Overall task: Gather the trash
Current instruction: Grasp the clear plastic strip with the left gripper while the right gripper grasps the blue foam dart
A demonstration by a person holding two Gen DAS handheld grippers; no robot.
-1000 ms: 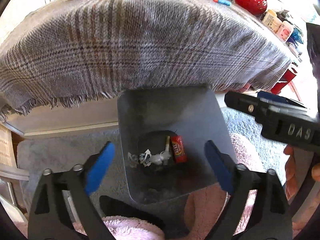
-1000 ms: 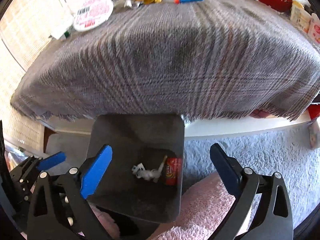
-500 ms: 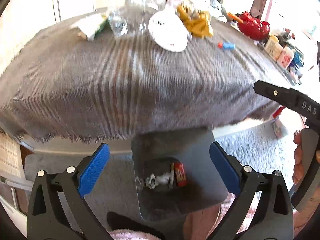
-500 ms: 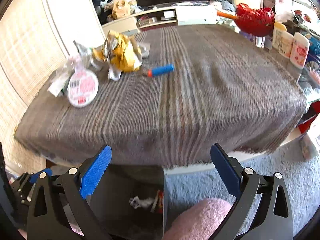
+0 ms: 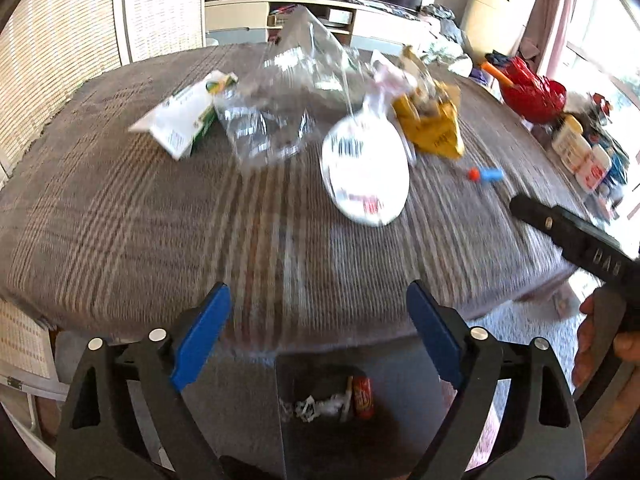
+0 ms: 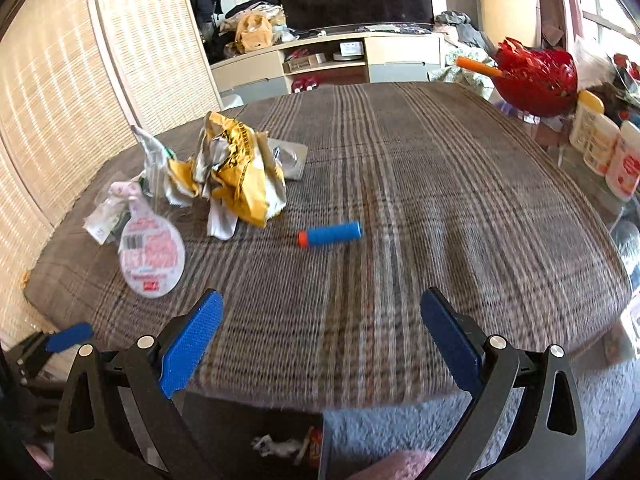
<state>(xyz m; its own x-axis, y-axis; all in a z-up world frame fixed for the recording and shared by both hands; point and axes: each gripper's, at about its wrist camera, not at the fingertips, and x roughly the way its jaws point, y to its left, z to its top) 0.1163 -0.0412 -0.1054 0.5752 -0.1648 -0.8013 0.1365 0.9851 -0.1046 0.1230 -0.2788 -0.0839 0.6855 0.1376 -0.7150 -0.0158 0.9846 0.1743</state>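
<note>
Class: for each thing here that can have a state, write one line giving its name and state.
Left claw: open, holds nothing.
Right claw: open, holds nothing.
Bin: open, some trash inside.
Yellow wrapper: crumpled, on the cloth.
Round lid: flat on the cloth.
Clear bag: crumpled, on the cloth.

left wrist: at near table edge, facing across plaid tablecloth (image 5: 160, 216), round lid (image 5: 365, 176) close | right wrist: beside it, further right, same heading | shared: lid, blue foam dart (image 6: 330, 234), bin (image 5: 400, 380) below
</note>
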